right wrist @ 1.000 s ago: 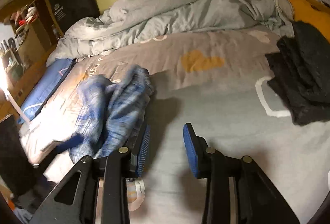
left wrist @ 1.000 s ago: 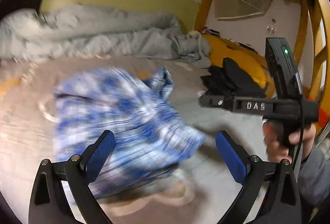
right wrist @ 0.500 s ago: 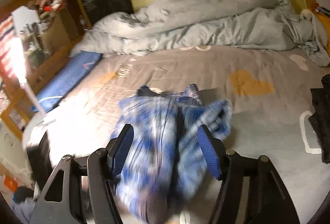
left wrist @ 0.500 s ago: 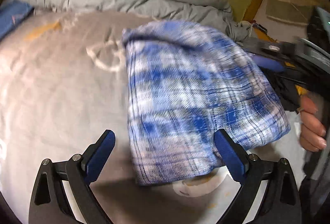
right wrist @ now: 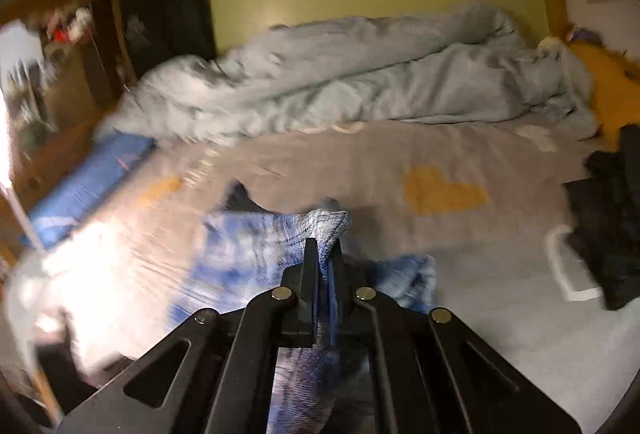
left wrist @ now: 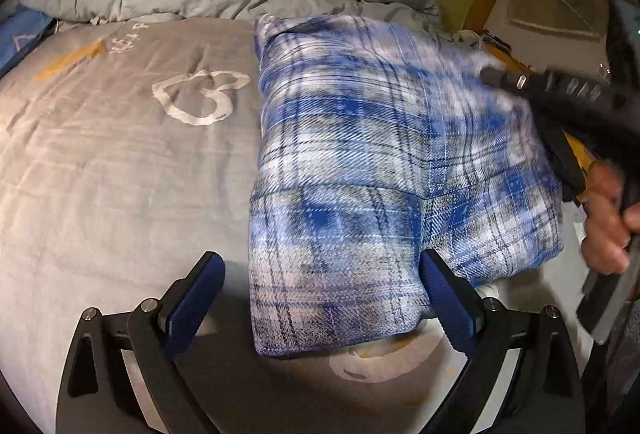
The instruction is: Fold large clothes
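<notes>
A blue and white plaid garment lies on the grey bed sheet. My left gripper is open, its blue pads on either side of the garment's near edge. My right gripper is shut on a fold of the plaid garment and holds it just above the bed. The right gripper also shows in the left wrist view, at the garment's far right edge, with the hand below it.
A crumpled grey duvet lies along the back of the bed. A dark garment pile sits at the right. A blue pillow lies at the left edge. Shelves stand at far left.
My right gripper has closed on the plaid garment, having been open over it. My left gripper stays open and has come closer to the garment's near edge.
</notes>
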`<action>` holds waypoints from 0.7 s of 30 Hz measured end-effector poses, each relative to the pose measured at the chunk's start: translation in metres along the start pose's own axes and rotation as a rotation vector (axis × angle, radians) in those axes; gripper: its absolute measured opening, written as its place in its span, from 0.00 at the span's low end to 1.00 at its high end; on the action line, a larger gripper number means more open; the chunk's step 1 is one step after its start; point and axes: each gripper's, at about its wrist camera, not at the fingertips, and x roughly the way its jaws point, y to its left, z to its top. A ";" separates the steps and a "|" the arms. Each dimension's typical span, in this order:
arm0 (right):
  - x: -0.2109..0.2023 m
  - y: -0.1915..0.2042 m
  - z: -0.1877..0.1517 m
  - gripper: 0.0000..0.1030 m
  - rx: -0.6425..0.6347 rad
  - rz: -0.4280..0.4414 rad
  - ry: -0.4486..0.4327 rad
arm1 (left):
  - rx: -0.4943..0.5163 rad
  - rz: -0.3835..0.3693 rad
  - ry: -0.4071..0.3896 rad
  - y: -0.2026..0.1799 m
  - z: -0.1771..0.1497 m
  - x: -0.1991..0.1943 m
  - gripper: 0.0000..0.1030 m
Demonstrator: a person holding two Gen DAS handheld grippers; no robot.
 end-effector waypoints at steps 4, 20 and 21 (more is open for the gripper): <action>0.016 -0.022 -0.022 0.03 0.036 -0.016 0.084 | 0.026 0.021 -0.004 -0.003 -0.003 -0.002 0.94; -0.016 -0.009 -0.071 0.48 -0.073 0.082 0.257 | 0.104 0.018 -0.053 -0.012 0.009 -0.025 0.81; -0.011 -0.011 -0.075 0.44 -0.071 0.081 0.273 | 0.101 0.002 -0.092 -0.011 0.015 -0.034 0.75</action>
